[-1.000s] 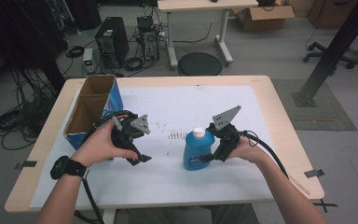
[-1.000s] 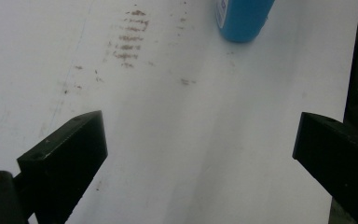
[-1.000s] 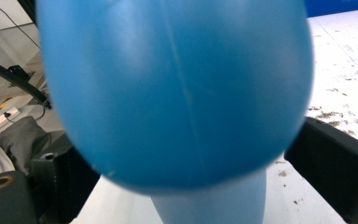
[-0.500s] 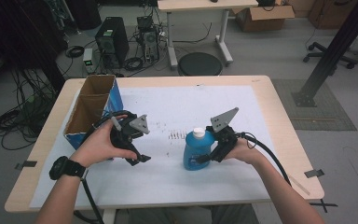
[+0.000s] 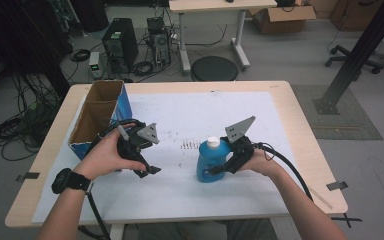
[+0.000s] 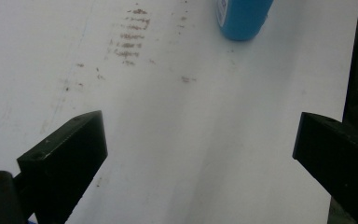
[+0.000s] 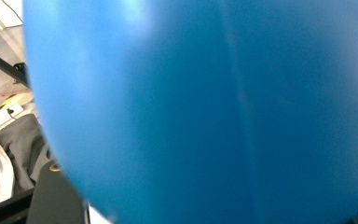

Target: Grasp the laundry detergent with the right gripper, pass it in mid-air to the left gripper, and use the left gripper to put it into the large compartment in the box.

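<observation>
Upright blue bottle [image 5: 209,161] with white cap, gripped by right hand-held gripper [image 5: 222,167]; left hand-held gripper [image 5: 145,169] wide apart, empty.

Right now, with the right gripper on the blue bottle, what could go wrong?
The right gripper clamps the blue bottle low on one side, so lifting may tip it. The cardboard box sits close behind the left gripper, which is open above the paper; swinging that hand back could knock it.

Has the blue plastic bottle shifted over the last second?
No. The blue plastic bottle stands at the same spot beside the brown smudges on the paper.
</observation>
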